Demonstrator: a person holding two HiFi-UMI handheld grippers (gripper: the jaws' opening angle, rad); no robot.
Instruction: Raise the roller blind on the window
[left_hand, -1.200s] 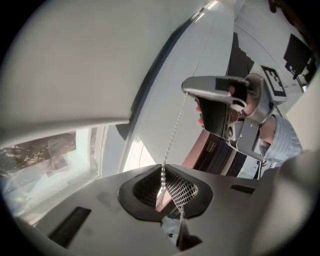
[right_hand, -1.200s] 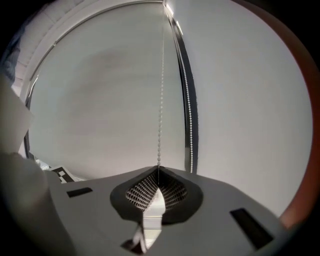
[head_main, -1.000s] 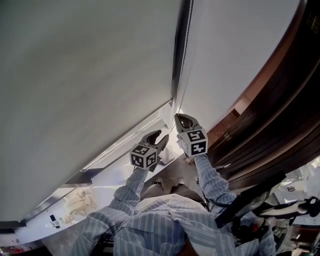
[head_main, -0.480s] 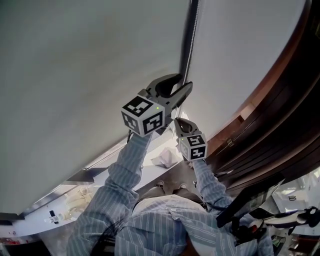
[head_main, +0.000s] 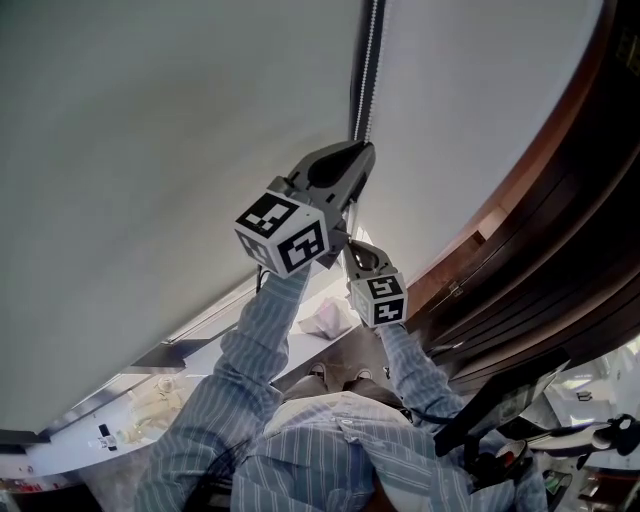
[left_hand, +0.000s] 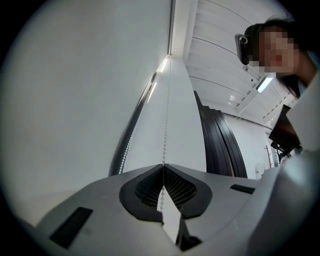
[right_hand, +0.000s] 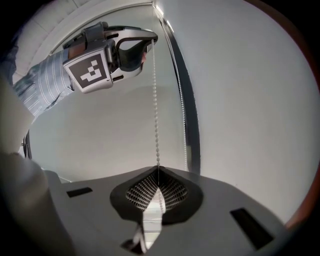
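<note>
Two pale roller blinds (head_main: 180, 120) hang side by side, with a white bead chain (head_main: 368, 60) running down the dark gap between them. My left gripper (head_main: 360, 152) is raised high and shut on the chain (left_hand: 165, 125), which enters between its closed pads (left_hand: 163, 165). My right gripper (head_main: 350, 247) sits just below it, also shut on the same chain (right_hand: 155, 110), which runs taut from its pads (right_hand: 159, 167) up to the left gripper (right_hand: 150, 41). A second strand of chain (right_hand: 186, 130) hangs free by the dark frame.
Dark wooden panelling (head_main: 560, 250) curves along the right. Below the blinds a white window sill (head_main: 230, 330) carries a crumpled white object (head_main: 325, 318) and small items (head_main: 150, 405) at the lower left. Striped sleeves (head_main: 260, 350) fill the bottom centre.
My left gripper has risen from sill height to above the right one, stood open beside the chain half a second ago, and is now shut on it. The right gripper barely moved.
</note>
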